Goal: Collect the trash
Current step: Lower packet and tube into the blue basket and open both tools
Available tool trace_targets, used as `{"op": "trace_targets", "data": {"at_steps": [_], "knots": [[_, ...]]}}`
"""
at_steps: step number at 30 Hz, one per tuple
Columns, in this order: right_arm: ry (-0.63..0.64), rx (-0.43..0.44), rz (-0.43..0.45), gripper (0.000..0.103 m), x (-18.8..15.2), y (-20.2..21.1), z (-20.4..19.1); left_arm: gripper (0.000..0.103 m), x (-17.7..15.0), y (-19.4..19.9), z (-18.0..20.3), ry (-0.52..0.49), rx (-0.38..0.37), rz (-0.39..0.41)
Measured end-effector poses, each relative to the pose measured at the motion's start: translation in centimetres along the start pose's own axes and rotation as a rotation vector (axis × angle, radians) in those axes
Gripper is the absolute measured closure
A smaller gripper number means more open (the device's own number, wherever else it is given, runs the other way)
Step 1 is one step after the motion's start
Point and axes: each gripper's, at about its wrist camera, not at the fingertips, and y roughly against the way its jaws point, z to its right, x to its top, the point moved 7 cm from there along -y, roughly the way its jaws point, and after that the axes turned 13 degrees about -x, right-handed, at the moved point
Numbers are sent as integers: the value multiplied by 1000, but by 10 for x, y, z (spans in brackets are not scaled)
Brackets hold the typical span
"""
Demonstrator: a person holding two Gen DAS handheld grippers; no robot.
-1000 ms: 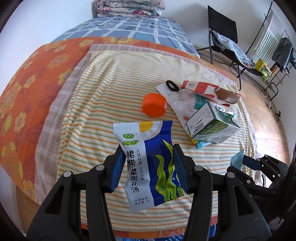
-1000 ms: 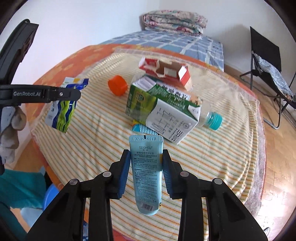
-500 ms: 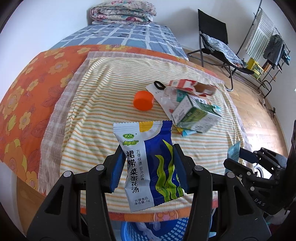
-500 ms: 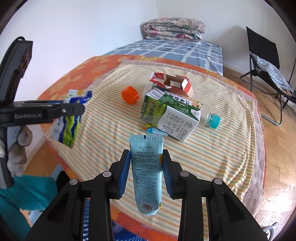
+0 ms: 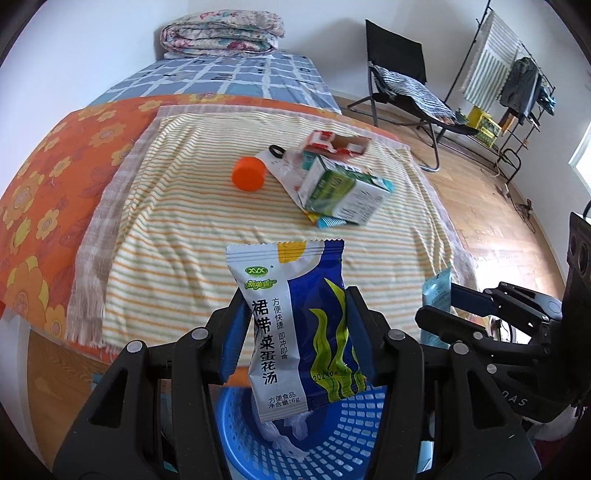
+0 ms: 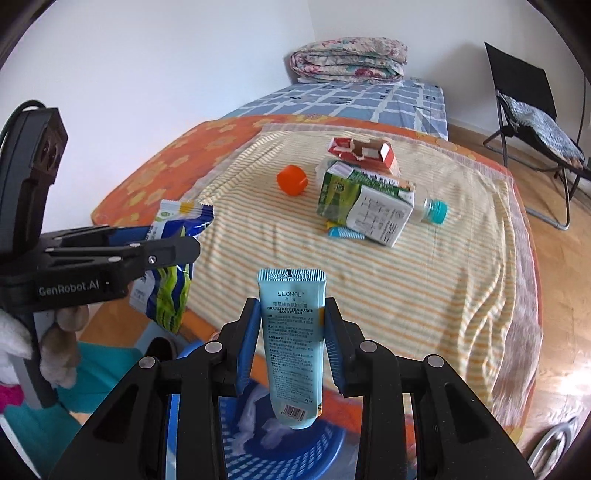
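Observation:
My left gripper (image 5: 295,334) is shut on a blue and white soup packet (image 5: 295,325), which hangs over the blue plastic basket (image 5: 332,439) below the bed's edge. My right gripper (image 6: 291,349) is shut on a light blue hand cream tube (image 6: 292,343), also above the basket (image 6: 295,458), where white crumpled paper (image 6: 251,413) lies. From the right wrist view the left gripper (image 6: 177,254) with its packet (image 6: 168,266) shows at the left. More trash lies on the striped cloth: a green and white carton (image 5: 341,192), an orange cap (image 5: 248,178), a red and white box (image 5: 334,142).
The bed has an orange flowered sheet (image 5: 44,177) and a folded quilt (image 5: 221,35) at its head. A clear bottle with a teal cap (image 6: 434,210) lies behind the carton. A black folding chair (image 5: 402,92) and a drying rack (image 5: 513,81) stand on the wooden floor at right.
Both grippers have drawn back from the bed with the packet and the tube held. The trash on the cloth looks farther away, and the blue basket has come into view beneath both.

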Motion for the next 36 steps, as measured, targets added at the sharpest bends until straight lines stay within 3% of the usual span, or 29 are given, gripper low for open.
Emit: {"op": "trace_targets", "data": {"at_steps": [20, 36], "knots": [[-71, 34, -63, 71, -68, 8, -15, 51, -81, 2, 5, 26, -31, -75], [-71, 48, -127, 70, -110, 1, -20, 48, -114, -11, -1, 23, -20, -140]]}}
